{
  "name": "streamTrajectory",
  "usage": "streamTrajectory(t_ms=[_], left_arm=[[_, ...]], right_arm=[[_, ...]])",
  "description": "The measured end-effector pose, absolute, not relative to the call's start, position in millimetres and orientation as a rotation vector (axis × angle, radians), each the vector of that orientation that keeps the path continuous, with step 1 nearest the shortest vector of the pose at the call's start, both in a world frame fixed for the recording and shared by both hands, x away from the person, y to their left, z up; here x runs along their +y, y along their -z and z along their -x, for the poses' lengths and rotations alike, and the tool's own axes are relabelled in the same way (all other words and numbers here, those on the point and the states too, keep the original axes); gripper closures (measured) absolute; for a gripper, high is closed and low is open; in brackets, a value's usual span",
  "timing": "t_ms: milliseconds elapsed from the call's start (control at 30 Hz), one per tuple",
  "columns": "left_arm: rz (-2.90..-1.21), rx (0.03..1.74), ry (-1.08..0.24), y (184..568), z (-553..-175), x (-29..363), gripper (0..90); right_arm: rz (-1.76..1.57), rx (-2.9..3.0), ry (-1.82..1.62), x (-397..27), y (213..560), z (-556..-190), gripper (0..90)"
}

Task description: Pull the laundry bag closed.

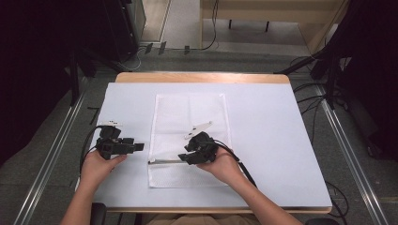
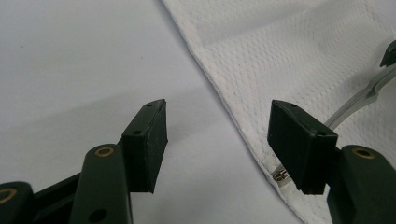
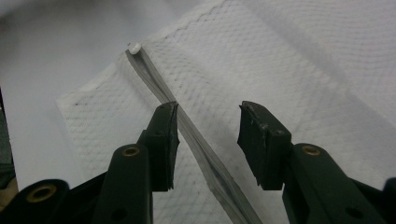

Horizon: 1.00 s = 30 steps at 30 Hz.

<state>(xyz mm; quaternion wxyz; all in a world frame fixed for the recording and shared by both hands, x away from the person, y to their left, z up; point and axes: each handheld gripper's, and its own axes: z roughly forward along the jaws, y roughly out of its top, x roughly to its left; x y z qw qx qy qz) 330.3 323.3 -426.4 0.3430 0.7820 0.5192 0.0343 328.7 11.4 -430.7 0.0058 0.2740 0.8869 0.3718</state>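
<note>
White mesh bag point(image 1: 189, 138) lies flat on the desk point(image 1: 267, 140), centre of the high view, long side running top to bottom. Its zipper point(image 1: 165, 161) runs across the bag near the lower edge, with the closed end at the bag's left border.

Left tool point(image 1: 139, 147) sits at the left of the high view, just beside the bag's left edge, level with the zipper. Jaws released, nothing between them. In the left gripper view the bag edge point(image 2: 243, 135) crosses the gap toward the right jaw, and a small metal zipper end point(image 2: 280, 176) shows at the lower right by that jaw. Judged purpose: parked at the zipper's end so it can pinch the fabric and hold the bag while the other tool works.

Right tool point(image 1: 184, 158) is over the bag at lower centre of the high view, jaws pointing left along the zipper line. In the right gripper view the zipper tape point(image 3: 187, 126) runs diagonally from upper left to lower centre, passing between the jaws and close against the left one; a white stop point(image 3: 134, 48) marks its far end. Jaws partly spread, not pressing the tape; no pull tab can be made out. Judged purpose: straddling the zipper to catch it or its slider.

Bag laid flat, presumably so the zipper stays straight and reachable.
</note>
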Motion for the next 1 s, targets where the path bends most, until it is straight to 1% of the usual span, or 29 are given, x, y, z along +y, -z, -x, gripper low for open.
streamTrajectory(t_ms=[400, 700, 833, 1000], left_arm=[[-2.038, 1.340, -0.100, 426, -330, 324, 38.4], [-2.041, 1.343, -0.094, 427, -331, 325, 38.5], [-2.037, 1.338, -0.092, 426, -330, 325, 38.9], [-2.031, 1.330, -0.086, 426, -329, 325, 39.4]], right_arm=[[-0.787, 2.817, -1.190, 40, 433, -329, 60.3], [-0.763, 2.858, -1.194, 62, 443, -326, 62.5], [-0.766, 2.865, -1.210, 70, 446, -325, 64.2], [-0.758, 2.885, -1.216, 78, 449, -325, 69.0]])
